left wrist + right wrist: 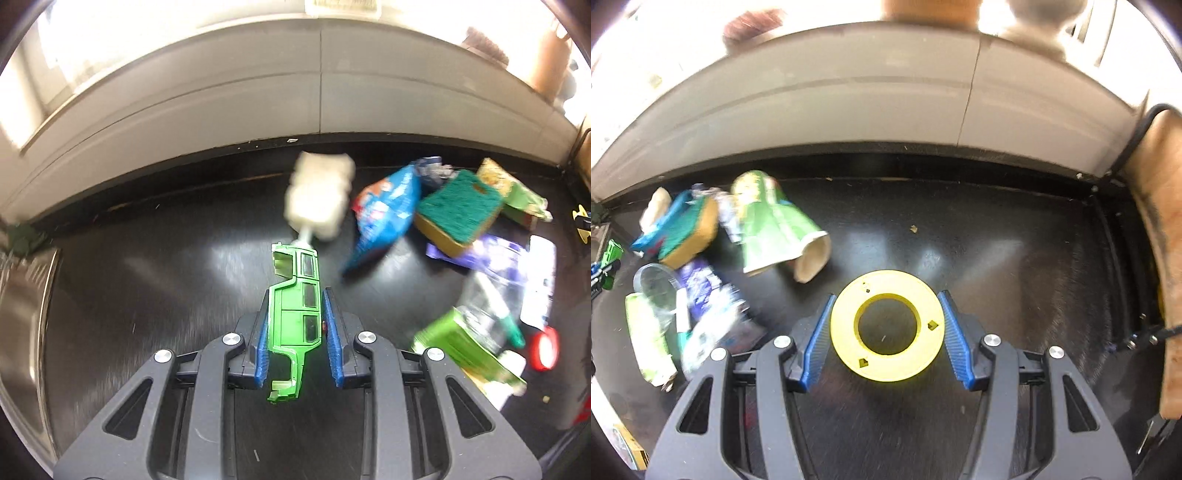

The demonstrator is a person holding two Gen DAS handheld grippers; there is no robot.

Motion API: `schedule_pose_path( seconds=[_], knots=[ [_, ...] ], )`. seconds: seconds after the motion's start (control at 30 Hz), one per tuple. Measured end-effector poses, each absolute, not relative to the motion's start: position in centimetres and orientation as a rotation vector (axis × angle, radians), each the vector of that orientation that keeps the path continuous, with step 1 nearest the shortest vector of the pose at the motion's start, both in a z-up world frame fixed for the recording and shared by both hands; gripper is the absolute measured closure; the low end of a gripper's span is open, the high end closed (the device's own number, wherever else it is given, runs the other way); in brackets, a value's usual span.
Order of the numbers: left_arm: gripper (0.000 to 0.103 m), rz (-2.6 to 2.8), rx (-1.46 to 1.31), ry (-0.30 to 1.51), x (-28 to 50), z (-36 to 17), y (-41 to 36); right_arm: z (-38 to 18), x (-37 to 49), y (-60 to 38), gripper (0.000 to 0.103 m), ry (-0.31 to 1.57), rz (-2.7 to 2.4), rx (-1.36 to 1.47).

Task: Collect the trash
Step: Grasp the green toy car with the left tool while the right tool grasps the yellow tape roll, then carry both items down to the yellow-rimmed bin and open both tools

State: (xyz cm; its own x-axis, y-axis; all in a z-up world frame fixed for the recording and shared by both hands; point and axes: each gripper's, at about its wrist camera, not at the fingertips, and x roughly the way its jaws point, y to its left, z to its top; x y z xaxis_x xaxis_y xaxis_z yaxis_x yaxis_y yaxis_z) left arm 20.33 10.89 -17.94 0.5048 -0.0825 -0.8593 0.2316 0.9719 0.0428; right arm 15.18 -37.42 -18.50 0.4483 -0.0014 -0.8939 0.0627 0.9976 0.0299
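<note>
Dark, glossy surface [155,280] w/ scuffs and window glare, backed by a pale grey wall ledge [258,99]; bright light above. Metal sink edge [22,314] at far left.

Left gripper [295,328]: fingers closed on a green plastic toy-car shell [293,314], held off the surface. Blurred white wad [319,194] just beyond its tip.

Right gripper [886,326]: blue fingers clamp a yellow plastic ring [886,325] on both sides.

Trash pile [465,236] sits on the surface between the two: blue snack bag, green sponge, green wrappers, clear plastic, red cap. Wooden board [1167,258] at far right.
</note>
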Motion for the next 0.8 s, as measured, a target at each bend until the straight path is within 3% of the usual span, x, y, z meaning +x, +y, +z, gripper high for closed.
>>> schedule_pose_path(
  seconds=[0.27, 0.47, 0.8],
  knots=[
    [0.078, -0.132, 0.080, 1.007, 9.4, -14.3, 10.0, -12.0, 10.3, -32.0, 0.048, 1.027, 0.079, -0.002],
    [0.078, -0.092, 0.036, 0.989, 5.5, -13.4, 10.4, -10.2, 8.4, -26.5, 0.048, 1.007, 0.174, -0.041],
    [0.078, 0.168, -0.109, 0.940, -5.0, -12.2, 19.4, -9.1, 6.1, -9.2, 0.048, 0.991, 0.576, -0.154]
  ],
)
